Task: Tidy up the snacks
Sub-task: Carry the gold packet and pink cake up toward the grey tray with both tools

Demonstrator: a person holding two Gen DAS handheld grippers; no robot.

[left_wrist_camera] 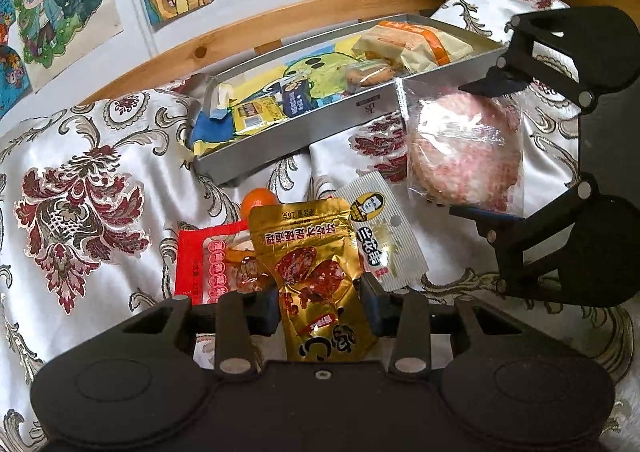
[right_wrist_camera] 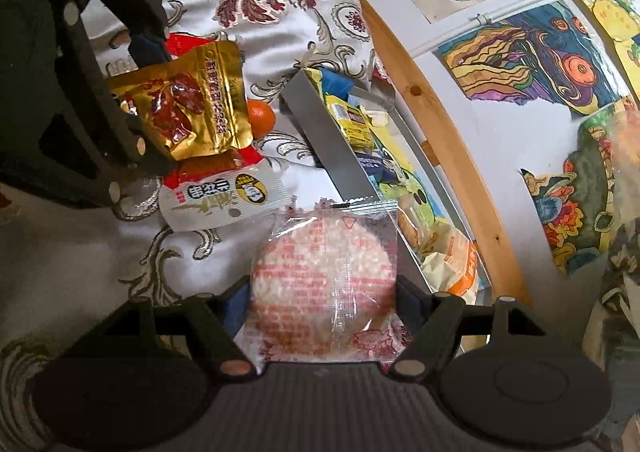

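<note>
1. Left gripper (left_wrist_camera: 320,302): jaws closed on a gold foil snack pouch (left_wrist_camera: 316,272), which is held above the floral brocade cloth (left_wrist_camera: 80,204).
2. Right gripper (right_wrist_camera: 322,302): jaws clamped on a round puffed-rice cake in clear wrapper (right_wrist_camera: 324,284), held just beside the near wall of the grey tray (left_wrist_camera: 320,124).
3. Grey tray: a shallow rectangular box standing on the cloth against a curved wooden rail (left_wrist_camera: 280,28). It holds a tan-and-orange packet (left_wrist_camera: 416,44) at one end, a small clear-wrapped biscuit (left_wrist_camera: 368,76), a dark blue sachet (left_wrist_camera: 298,100) and a yellow packet (left_wrist_camera: 256,118), all lying on a coloured drawing that lines the bottom.
4. Loose items on the cloth near the pouch: a white striped sachet with a cartoon face (left_wrist_camera: 380,236), a red-and-white packet (left_wrist_camera: 212,264) partly under the pouch, and an orange fruit (left_wrist_camera: 260,200), probably a mandarin, lying between the packets and the tray.
5. Obstruction: the rice cake hangs in front of the tray's near wall in both views; the pouch hides much of the red packet.
6. View differences: the left wrist view shows the whole tray interior; the right wrist view shows the tray end-on, its far part hidden by the cake, but shows the pouch gripped from the side.
7. Background: children's coloured drawings (right_wrist_camera: 520,52) taped to a white wall.
</note>
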